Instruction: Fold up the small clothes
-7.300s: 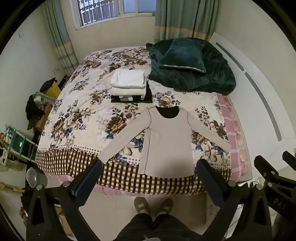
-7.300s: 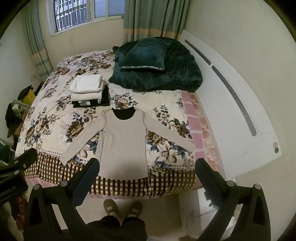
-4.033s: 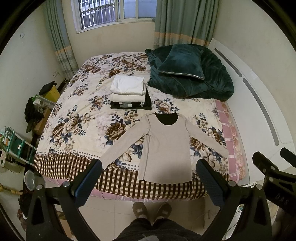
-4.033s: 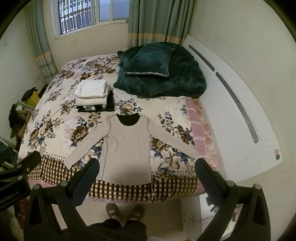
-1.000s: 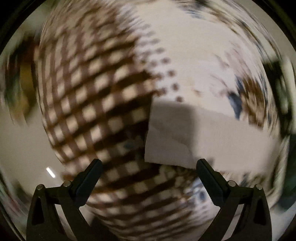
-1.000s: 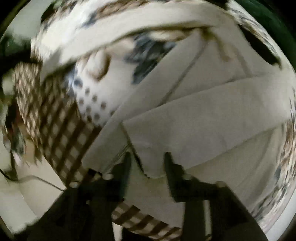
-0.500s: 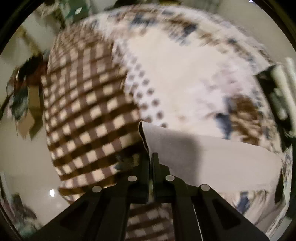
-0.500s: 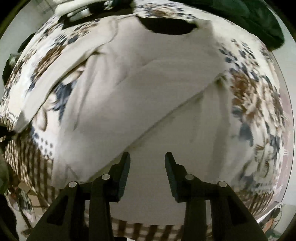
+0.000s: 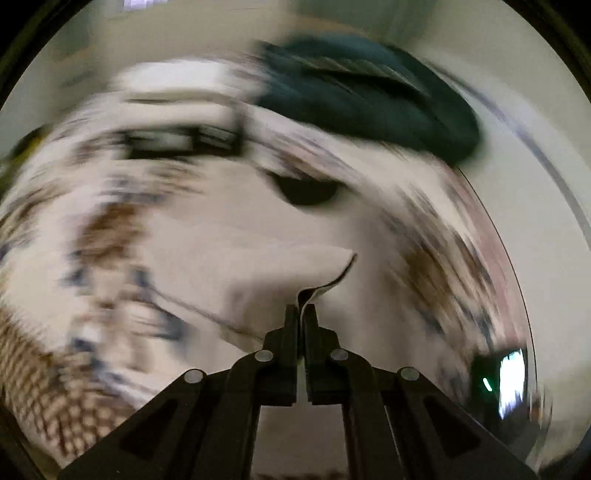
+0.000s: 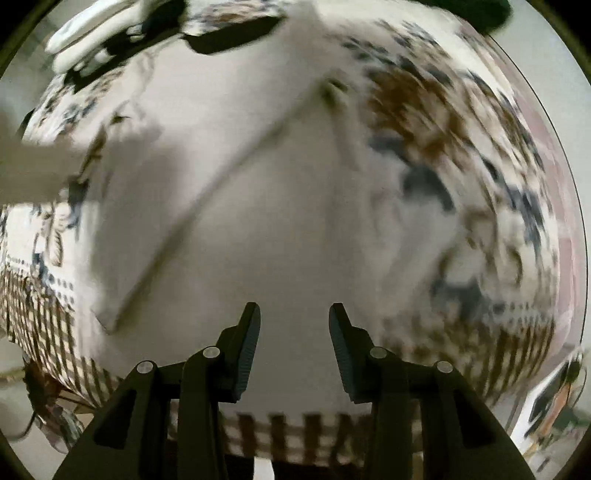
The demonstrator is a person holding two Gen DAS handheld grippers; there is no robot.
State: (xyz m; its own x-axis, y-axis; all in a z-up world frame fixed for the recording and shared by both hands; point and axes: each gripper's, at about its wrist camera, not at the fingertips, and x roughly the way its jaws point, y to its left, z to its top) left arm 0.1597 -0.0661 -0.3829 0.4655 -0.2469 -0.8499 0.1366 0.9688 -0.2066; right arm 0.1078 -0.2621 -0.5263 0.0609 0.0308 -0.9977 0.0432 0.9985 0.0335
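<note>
Left gripper (image 9: 302, 308) is pinched tight on the cuff of the long left sleeve (image 9: 258, 273) of the soft beige long-sleeved top (image 10: 258, 177). Half a second ago that cuff lay out by the brown checked edge (image 10: 48, 325) of the flowery bed cover (image 10: 461, 122). Now it is lifted up over the middle of the top, below its dark neck hole (image 9: 306, 190). That picture is very blurry, so the hand looks to be moving fast. Right gripper (image 10: 294, 321) has its two fingers partly apart and holds nothing. It hangs just above the bottom part of the top, near the checked front edge of the bed. The right sleeve (image 10: 221, 199) lies slanted across the body of the top, so that side looks folded already. The top lies flat near the front edge of the bed. A pile of folded clothes (image 10: 96, 33) sits farther back, and a dark green blanket (image 9: 369, 96) is at the far right corner. The left sleeve probably needs to be laid down across the body next, and then the top can be folded in half.
</note>
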